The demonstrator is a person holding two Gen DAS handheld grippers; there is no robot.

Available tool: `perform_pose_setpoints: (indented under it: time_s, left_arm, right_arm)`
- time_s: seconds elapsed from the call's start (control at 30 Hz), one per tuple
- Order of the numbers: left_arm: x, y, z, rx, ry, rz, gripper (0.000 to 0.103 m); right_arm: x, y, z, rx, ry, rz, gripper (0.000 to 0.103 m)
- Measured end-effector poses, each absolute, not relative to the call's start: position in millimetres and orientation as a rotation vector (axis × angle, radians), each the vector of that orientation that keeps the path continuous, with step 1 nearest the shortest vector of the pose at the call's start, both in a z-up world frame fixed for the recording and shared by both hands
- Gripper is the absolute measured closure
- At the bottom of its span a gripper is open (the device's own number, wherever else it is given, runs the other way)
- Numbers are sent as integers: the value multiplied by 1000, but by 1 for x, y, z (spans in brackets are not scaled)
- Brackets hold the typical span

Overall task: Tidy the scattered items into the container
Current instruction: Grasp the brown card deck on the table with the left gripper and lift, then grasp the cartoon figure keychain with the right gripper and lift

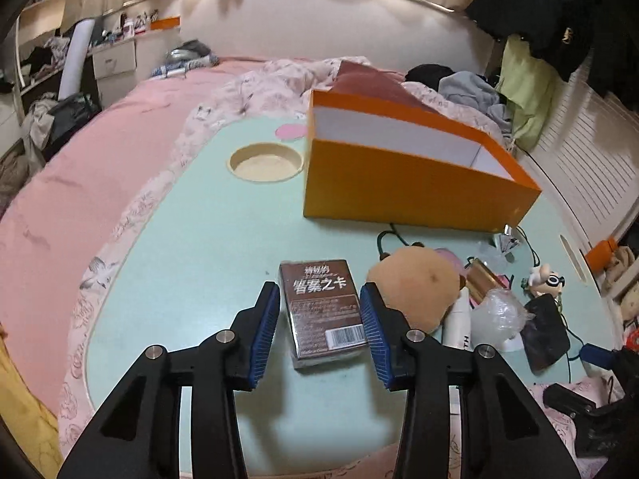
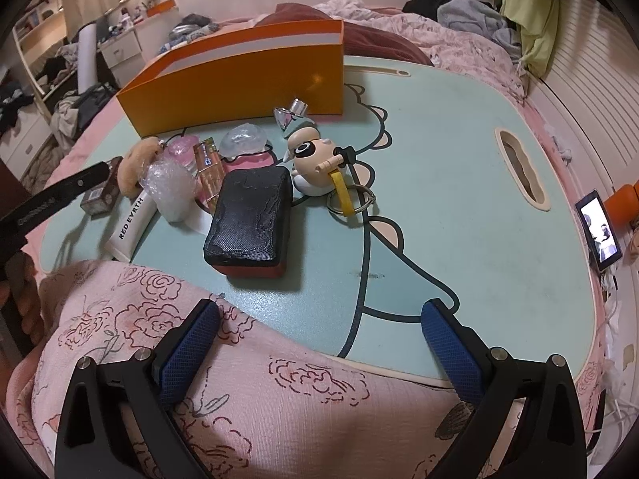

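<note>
My left gripper is shut on a brown card box with a barcode, low over the mint-green lap table; a blue pad sits on each long side. The orange container stands open-topped just beyond. Right of the box lie a tan plush, a white tube and a bubble-wrap wad. My right gripper is open and holds nothing, over the table's near edge and a floral cloth. Ahead of it sit a black case, a figurine keychain and a gold lipstick.
The table rests on a pink bed with rumpled bedding. It has a round cup recess and a handle slot. A lit phone leans at the right edge. Clothes are heaped behind the container.
</note>
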State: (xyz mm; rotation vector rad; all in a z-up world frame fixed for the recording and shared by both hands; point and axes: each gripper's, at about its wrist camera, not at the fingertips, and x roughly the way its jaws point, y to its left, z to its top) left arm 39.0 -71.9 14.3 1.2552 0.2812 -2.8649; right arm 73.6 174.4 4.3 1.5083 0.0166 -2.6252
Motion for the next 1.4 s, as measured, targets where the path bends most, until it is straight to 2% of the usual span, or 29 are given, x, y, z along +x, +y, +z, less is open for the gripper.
perform_pose_setpoints:
  time_s: [0.1,0.23,0.27,0.3,0.37,0.4,0.53,0.67,0.7,0.77,0.93,1.1,1.23,1.27,1.3,1.4]
  left_arm:
    - [38,-73,12,1246,266,-2848,47]
    - [32,-69,2,1281,233,-2843,47]
    - [33,-68,1,1281,229,-2849,50]
    - [35,-68,2,1278,234,-2865,63]
    - [37,-69,2,1281,264,-2888,78]
    - [37,-71,2,1280,281,-2895,82]
    - [49,-80,7,1195,376,-2951,82]
    - [66,-82,22,1029,375,-3006,82]
    - [68,-81,24,1004,364,-3006,82]
    - [71,-78,25,974,335,-2992,82]
    - [63,-75,18,1049,306,-2961,82]
    - [53,-73,6,1155,309,-2932,82]
    - [51,-74,2,1185,325,-2920,82]
    - [50,-74,1,1193,329,-2917,82]
    - [50,-74,0,1199,332,-2916,82]
    - [49,-73,-2,1217,340,-2915,82]
  right_arm:
    - [73,174,4,1508,18,-2625,1]
    - [73,175,5,1508,17,-2624,1]
    - [73,175,5,1507,17,-2624,1]
    - [73,174,5,1506,18,-2625,1]
    - [73,174,5,1508,17,-2625,1]
    - [73,174,5,1507,15,-2624,1]
    - [73,174,4,1507,15,-2624,1]
    - [74,176,6,1484,-21,-2625,2]
    - [76,179,7,1453,-63,-2622,5]
    - [80,185,14,1373,-152,-2611,31]
    - [86,201,34,1192,-253,-2699,34]
    - [70,186,45,1094,-55,-2806,37]
    - [38,183,41,1119,-51,-2798,47]
    - [29,184,36,1162,-66,-2777,58]
    - [22,186,31,1203,-87,-2753,61]
    - [10,186,14,1305,-97,-2696,63]
